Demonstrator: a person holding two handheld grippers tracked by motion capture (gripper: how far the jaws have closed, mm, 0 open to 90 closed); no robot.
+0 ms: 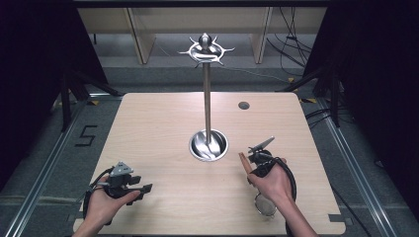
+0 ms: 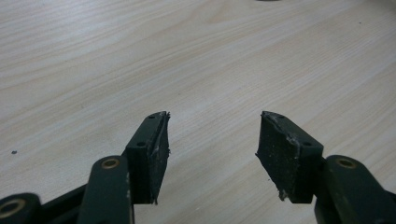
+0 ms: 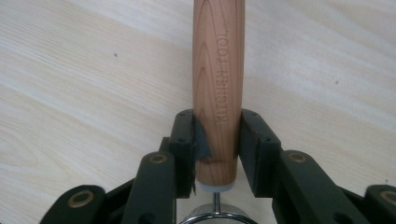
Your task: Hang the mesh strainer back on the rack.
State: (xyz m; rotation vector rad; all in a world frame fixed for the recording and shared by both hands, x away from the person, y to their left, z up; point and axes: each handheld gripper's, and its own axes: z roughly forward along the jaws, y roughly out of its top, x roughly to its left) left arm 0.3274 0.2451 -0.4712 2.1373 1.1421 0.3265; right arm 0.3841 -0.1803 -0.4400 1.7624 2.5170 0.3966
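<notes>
The right claw (image 3: 217,140) is clenching the wooden handle (image 3: 218,88) of a small strainer (image 1: 265,205), whose wire mesh bowl is lying on the surface (image 1: 163,118) beneath the person's wrist, nearer the person than the hanging stand (image 1: 207,98) and to its right. The step in hand looks like lifting the strainer to hang it on one of the hooks (image 1: 228,49) at the top of the stand (that is a judgement from the layout). The jaws are pressing both sides of the handle near its lower end, just above the metal ferrule. The next move is probably calling for raising the tool high and steering its loop onto a hook. The left claw (image 2: 212,135) is resting released, jaws wide apart, gripping nothing, left of the stand's base.
</notes>
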